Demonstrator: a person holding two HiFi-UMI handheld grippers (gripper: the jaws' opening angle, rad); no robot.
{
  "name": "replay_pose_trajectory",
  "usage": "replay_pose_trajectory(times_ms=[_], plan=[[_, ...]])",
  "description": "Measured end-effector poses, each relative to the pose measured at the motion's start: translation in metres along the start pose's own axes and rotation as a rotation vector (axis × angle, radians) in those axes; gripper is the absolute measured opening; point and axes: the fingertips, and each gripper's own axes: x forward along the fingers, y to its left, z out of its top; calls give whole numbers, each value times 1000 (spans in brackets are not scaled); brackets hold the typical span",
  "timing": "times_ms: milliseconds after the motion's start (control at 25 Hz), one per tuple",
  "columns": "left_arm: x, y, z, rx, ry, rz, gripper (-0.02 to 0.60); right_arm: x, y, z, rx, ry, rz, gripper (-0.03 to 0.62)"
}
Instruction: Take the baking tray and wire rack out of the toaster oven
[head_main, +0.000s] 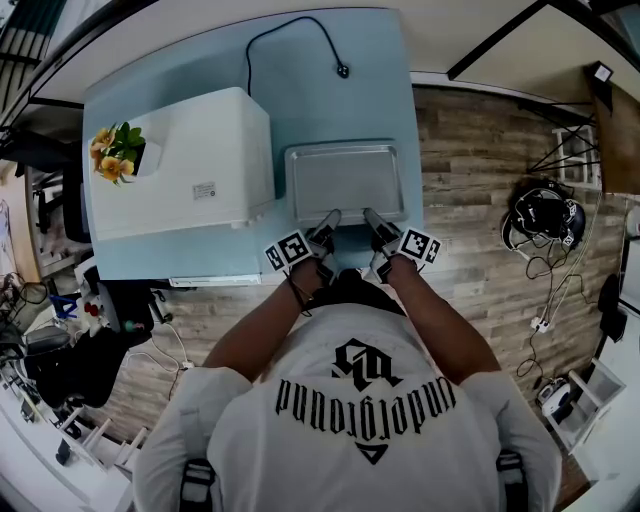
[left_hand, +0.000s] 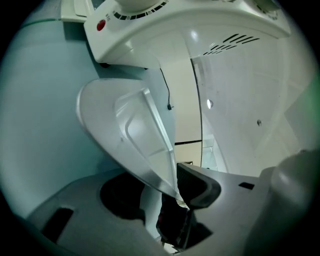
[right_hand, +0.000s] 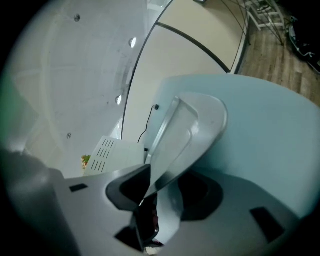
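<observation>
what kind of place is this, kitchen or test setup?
Probably a lab or studio setup, not a kitchen: toaster oven and baking tray on a lone blue table, loose cables and a headset on the wood floor.

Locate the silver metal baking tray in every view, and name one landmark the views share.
Head view: the silver metal baking tray lies at centre on the light blue table.
Left gripper view: the tray is left of centre, slanting up from the bottom middle.
Right gripper view: the tray is at centre, slanting up to the right.
Shared landmark: the white toaster oven, top, lower left.
</observation>
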Motion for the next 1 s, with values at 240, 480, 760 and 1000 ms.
replay_pose_trajectory(times_ms=[240,480,760,1000], plan=[[1,-3,-6,94,61,25,253,-1,3,-5,-99,77,-17,209],[-2,4,-16,161,110,70,299,-2,1,-25,-185,178,-55,235],[-6,14,-28,219,159,121,322,-9,-8,-41,-238,234,-103,238],[-12,17,-38,273,204,156,347,-18,-10,-46,-280,251,-121,242]])
